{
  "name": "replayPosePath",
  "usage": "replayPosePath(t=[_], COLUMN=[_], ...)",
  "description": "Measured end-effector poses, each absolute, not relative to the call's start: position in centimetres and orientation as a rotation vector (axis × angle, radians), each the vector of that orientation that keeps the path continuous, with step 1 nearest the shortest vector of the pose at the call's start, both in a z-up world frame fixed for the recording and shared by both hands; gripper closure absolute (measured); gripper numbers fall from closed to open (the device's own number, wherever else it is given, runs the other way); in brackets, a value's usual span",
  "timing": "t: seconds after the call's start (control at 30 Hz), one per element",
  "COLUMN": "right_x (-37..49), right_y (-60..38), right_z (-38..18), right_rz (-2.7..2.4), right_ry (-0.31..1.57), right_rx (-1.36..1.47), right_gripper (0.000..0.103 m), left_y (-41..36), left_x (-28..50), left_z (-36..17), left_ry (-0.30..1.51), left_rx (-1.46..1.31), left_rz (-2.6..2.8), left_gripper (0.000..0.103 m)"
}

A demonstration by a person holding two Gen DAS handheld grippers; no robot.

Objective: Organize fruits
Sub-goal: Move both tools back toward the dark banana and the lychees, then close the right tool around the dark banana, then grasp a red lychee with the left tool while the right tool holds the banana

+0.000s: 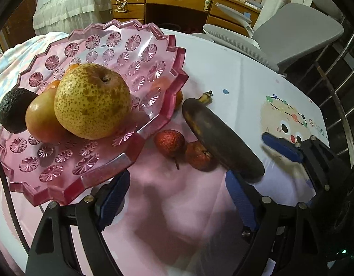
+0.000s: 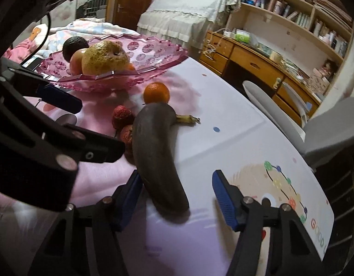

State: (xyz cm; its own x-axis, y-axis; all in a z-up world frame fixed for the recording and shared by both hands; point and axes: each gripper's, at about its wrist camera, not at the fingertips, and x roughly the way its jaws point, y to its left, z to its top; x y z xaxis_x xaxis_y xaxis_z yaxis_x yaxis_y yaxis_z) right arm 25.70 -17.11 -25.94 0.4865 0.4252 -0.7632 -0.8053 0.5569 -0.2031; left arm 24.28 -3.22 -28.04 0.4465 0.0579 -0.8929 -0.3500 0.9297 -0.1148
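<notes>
Blue-padded fingers of the right gripper (image 2: 177, 195) bracket the near end of the blackened banana (image 2: 153, 156): the left pad lies against or just beside the skin, the right one stands clear, so the jaws are spread, not yet pinching. The banana lies on the white table (image 2: 223, 138) with its stem pointing away, a placing that offers its thick blunt end to this gripper, likely the fruit to be lifted next.

Just beside it lie two small red fruits (image 2: 122, 117), and past its stem end an orange (image 2: 156, 93), all outside the pink dish (image 2: 153, 55), which already carries a speckled pear (image 2: 103, 57), a tomato-like fruit and a dark avocado (image 2: 73, 44).

From the left wrist view, the left gripper (image 1: 177, 195) hovers spread and empty near the dish rim, one finger tucked under it. That view shows the dish's broad empty far half, room for the loose fruit. Only the right wrist view shows the orange whole; in the other it is mostly hidden behind the dish.
</notes>
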Motion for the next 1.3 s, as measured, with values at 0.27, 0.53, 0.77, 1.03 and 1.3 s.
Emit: replayPosePath(t=[0.27,0.53,0.77,1.03,1.3], right_x=[26.2,27.6,28.4,29.3,30.1], right_y=[-16.6,-17.7,-18.9,-21.1,-22.1], right_z=[-26.0,-24.8,-24.3,-23.4,-22.1], right_rz=[0.866,0.85,0.816,0.741,0.672], right_ry=[0.757,0.786,0.802,0.841,0.862], right_rx=[-0.562,-0.477,-0.441,-0.377,-0.299], right_gripper=[0.069,0.07,0.071,0.071,0.072], left_y=[-3.5,-5.1,-5.7,-5.8,-5.8], left_x=[24.3,24.0,25.5,27.3,27.2], left_z=[-28.1,-28.2,-28.4,-28.8,-29.1], left_ry=[1.047,1.019,0.987,0.98,1.014], left_rx=[-0.294,-0.324,-0.305,-0.276,-0.326], left_rz=[0.309,0.375,0.389,0.428,0.393], left_gripper=[0.021,0.026,0.03,0.06,0.076])
